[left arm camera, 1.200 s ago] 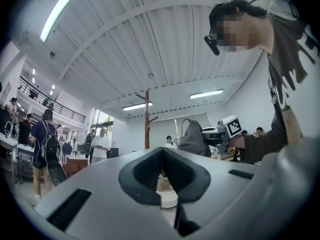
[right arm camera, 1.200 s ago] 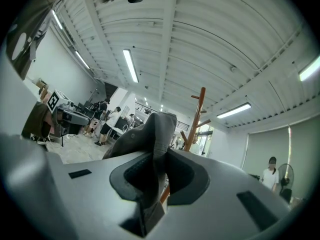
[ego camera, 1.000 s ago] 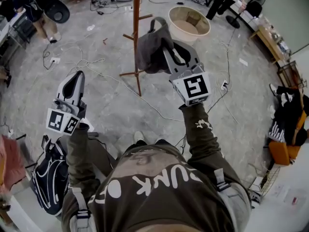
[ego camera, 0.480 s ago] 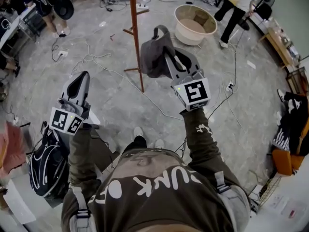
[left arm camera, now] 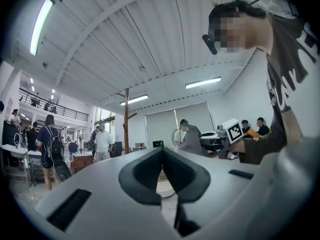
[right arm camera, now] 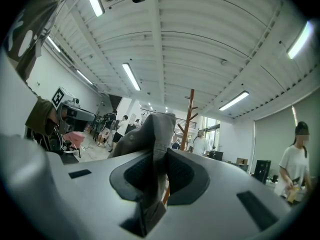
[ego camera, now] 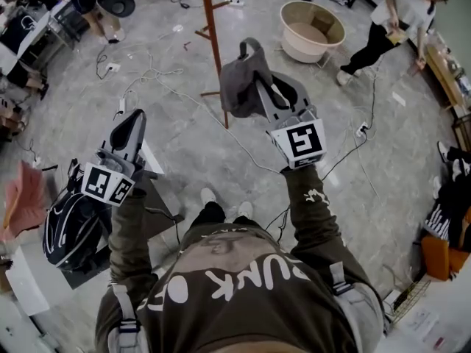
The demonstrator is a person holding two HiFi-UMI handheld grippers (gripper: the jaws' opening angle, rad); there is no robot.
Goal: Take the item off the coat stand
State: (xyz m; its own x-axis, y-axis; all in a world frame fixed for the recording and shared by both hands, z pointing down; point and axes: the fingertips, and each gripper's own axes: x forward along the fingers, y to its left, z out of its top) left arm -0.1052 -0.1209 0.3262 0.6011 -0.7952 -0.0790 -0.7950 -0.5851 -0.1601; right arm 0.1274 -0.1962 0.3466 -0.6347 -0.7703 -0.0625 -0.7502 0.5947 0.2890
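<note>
A grey fabric item (ego camera: pixel 239 83) with a loop strap on top hangs in the air to the right of the brown wooden coat stand (ego camera: pixel 213 43), apart from its pole and pegs. My right gripper (ego camera: pixel 261 83) is shut on it. The right gripper view shows the grey cloth (right arm camera: pixel 150 134) pinched between the two dark pads, with the stand (right arm camera: pixel 188 115) standing behind it. My left gripper (ego camera: pixel 135 120) is held low at the left, away from the stand. Its jaws meet at the tips with nothing between them (left arm camera: pixel 161 151).
A beige round tub (ego camera: pixel 311 29) sits on the floor beyond the stand. A person (ego camera: pixel 397 17) bends at the far right. Cables (ego camera: pixel 147 76) trail over the concrete floor. A black backpack (ego camera: pixel 70 230) lies by my left side.
My right gripper has drawn the grey item away from the stand, so a gap now shows between them. A person has come into view at the upper right. The left gripper has held its pose.
</note>
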